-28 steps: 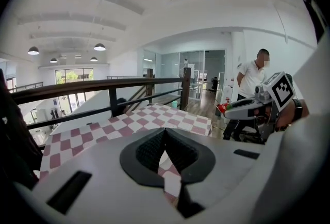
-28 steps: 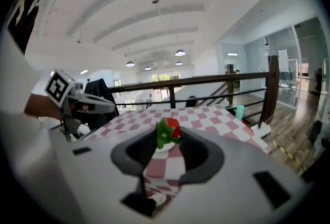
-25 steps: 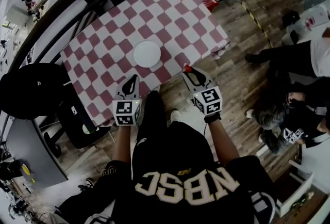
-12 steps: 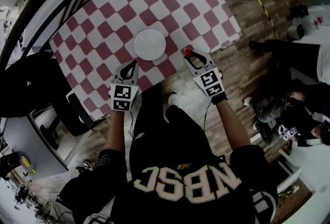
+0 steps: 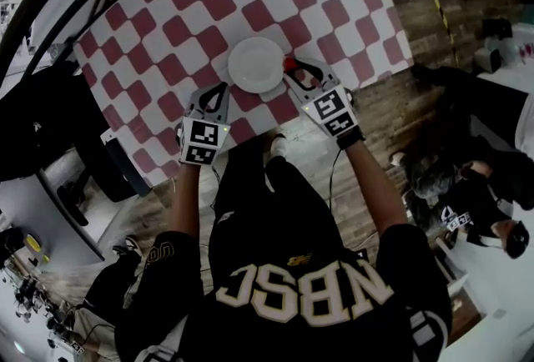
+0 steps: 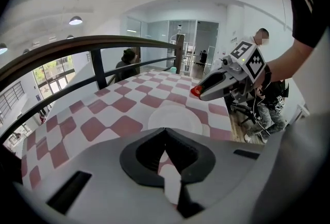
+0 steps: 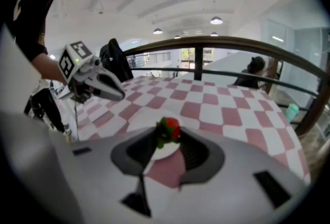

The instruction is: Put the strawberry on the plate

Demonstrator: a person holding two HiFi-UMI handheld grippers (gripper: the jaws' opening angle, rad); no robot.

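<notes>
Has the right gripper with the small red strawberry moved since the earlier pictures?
Yes. The right gripper, shut on the small red strawberry, has moved toward the round white plate; its tips now reach the plate's right rim.

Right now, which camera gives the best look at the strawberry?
The right gripper view. There the strawberry sits close and centred, pinched in the jaws of the right gripper, with its red flesh and green leaves clear. The head view shows only a small red dot beside the plate. The left gripper view shows a red tip, far off.
</notes>
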